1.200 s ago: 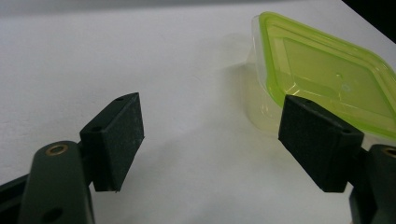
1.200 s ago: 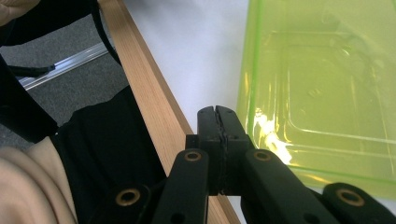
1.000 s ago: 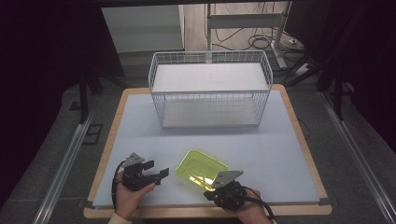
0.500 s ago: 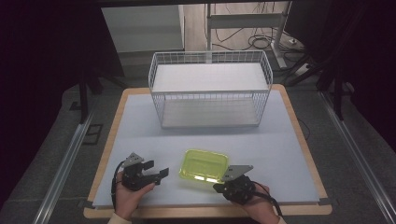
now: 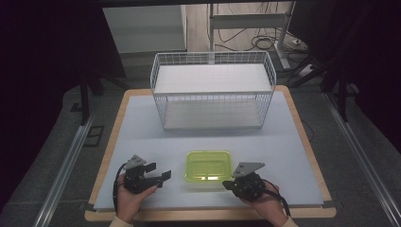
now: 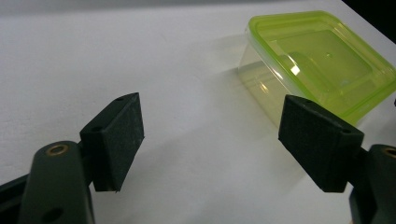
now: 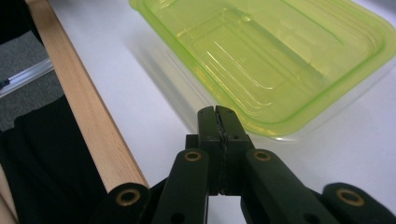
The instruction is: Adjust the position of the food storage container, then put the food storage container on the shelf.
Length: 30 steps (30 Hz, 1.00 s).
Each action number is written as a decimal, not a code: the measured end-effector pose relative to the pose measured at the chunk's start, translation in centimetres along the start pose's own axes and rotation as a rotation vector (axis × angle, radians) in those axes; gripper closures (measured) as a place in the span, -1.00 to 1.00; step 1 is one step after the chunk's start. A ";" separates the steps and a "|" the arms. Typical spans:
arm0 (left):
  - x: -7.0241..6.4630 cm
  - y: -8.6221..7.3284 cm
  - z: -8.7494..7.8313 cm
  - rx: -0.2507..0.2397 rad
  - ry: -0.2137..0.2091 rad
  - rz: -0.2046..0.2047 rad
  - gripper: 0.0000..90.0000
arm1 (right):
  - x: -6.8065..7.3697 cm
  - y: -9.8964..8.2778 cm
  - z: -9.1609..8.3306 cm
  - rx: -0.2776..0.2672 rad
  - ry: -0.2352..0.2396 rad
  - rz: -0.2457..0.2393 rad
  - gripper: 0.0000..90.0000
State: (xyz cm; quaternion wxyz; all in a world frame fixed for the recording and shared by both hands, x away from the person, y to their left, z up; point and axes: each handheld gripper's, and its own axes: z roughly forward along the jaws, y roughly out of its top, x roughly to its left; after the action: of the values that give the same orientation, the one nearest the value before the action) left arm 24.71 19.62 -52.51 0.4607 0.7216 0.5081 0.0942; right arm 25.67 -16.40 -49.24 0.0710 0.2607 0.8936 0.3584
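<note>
A lime-green lidded plastic container [image 5: 208, 165] lies flat on the white table top near the front edge. My left gripper [image 5: 158, 171] rests on the table to its left, open, with nothing between its pads [image 6: 114, 140]; the container [image 6: 322, 60] sits beyond its right jaw. My right gripper [image 5: 228, 183] is at the container's near right corner. In the right gripper view its jaws are pressed shut, and the gripper [image 7: 218, 112] has its tips right at the container's [image 7: 280, 56] rim, with nothing visibly held.
A white wire basket [image 5: 213, 94] with a shelf stands at the back middle of the table. The table's wooden border [image 7: 84, 102] runs close beside the right gripper. Bare white surface [image 5: 142, 137] lies between the basket and the container.
The container, tilted up at the right gripper a second ago, now lies flat. The right gripper has shifted right and back toward the table's front. The left gripper has stayed put.
</note>
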 end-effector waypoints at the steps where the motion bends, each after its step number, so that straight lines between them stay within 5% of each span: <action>1: 0.0 0.0 0.0 -0.001 -0.002 -0.001 -0.51 | -0.2 -0.1 0.0 -0.005 0.005 0.010 1.00; 12: 0.0 0.0 0.0 -0.001 -0.006 -0.006 -0.51 | 0.0 -0.2 -0.6 -0.034 0.036 0.006 1.00; 20: -0.2 0.4 -0.5 -0.022 -0.009 -0.014 -0.51 | -2.0 -0.2 -3.7 -0.161 0.039 0.089 0.93; 24: -0.5 0.6 -0.8 -0.026 -0.023 -0.018 -0.52 | -3.2 -0.5 -4.3 -0.197 0.031 0.145 0.68; 25: -0.6 0.8 -1.0 -0.033 -0.034 -0.023 -0.52 | -4.0 -0.7 -4.6 -0.238 0.024 0.199 0.29; 30: -0.7 1.3 -1.2 -0.041 -0.088 -0.055 -0.50 | -5.0 -0.9 -5.0 -0.269 0.068 0.251 -0.10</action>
State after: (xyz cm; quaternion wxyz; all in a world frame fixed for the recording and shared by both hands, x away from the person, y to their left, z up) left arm 24.51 19.65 -50.61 0.4998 0.7012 0.5049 0.0602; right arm 28.02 -22.55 -46.49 0.0296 0.3461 0.7999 0.4894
